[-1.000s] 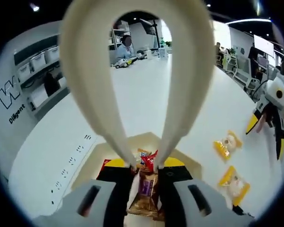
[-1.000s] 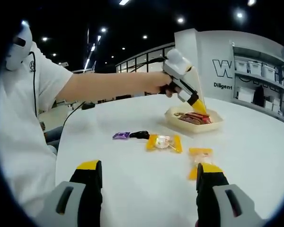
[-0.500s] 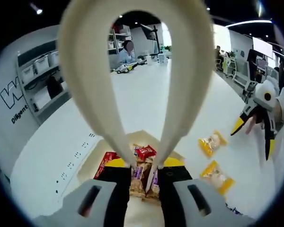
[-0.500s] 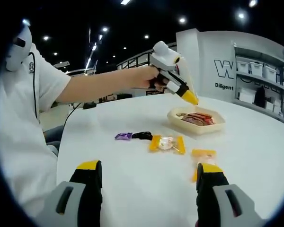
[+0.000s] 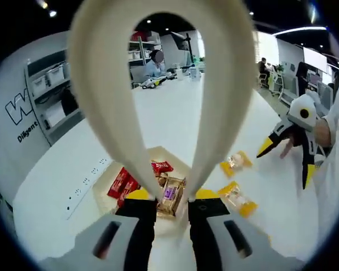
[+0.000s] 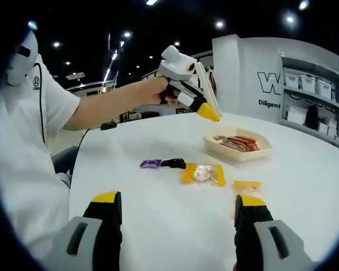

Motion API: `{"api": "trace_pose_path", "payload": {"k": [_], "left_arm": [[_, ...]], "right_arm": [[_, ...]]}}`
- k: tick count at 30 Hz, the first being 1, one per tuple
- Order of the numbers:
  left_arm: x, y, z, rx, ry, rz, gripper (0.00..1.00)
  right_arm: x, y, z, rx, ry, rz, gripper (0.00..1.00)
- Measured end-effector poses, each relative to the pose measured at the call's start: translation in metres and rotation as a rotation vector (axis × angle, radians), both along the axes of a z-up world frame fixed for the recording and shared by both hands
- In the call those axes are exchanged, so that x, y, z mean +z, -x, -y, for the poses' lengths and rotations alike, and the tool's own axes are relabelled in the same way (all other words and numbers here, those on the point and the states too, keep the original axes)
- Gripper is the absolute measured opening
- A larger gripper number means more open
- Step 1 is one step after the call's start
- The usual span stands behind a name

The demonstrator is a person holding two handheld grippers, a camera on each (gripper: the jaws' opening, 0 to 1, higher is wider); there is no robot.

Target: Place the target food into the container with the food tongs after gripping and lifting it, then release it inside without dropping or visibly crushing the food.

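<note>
Snack packets [image 5: 137, 180] lie in the cream container [image 6: 238, 149] on the white table [image 6: 158, 209]: red ones and a brown one with a purple label, print too small to read. The left gripper [image 6: 206, 112], seen in the right gripper view, hangs above the table at the container's 10 o'clock, clamped on cream food tongs [image 5: 118, 101] whose tips are empty. Two yellow-wrapped pastries [image 6: 203, 173] lie near the container's 7 o'clock, a purple and a black sweet beyond. The right gripper [image 6: 178, 217] stands apart, empty. The wall reads "W" and "Diligent".
</note>
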State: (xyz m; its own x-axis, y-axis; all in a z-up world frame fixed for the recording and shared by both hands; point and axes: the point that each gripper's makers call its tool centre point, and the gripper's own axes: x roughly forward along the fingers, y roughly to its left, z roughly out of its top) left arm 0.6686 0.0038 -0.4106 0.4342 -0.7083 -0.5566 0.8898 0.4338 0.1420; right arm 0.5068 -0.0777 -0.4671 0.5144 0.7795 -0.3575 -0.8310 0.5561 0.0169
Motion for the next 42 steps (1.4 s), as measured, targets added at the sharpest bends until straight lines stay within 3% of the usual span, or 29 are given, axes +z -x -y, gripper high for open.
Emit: {"api": "trace_pose_path", "payload": {"k": [17,23,42], "left_arm": [[-0.004,0.055,-0.028,0.049,0.005,-0.02,0.21],[-0.004,0.066,-0.033,0.066,0.008,-0.012,0.21],[-0.022,0.103,-0.038,0.087,-0.015,-0.061,0.21]], "right_arm": [[-0.001,0.002,-0.008,0.016,0.005,0.0,0.81],[-0.001,0.003,-0.009,0.018,0.006,0.0,0.81],[0.0,0.002,-0.01,0.021,0.007,0.001,0.81]]}}
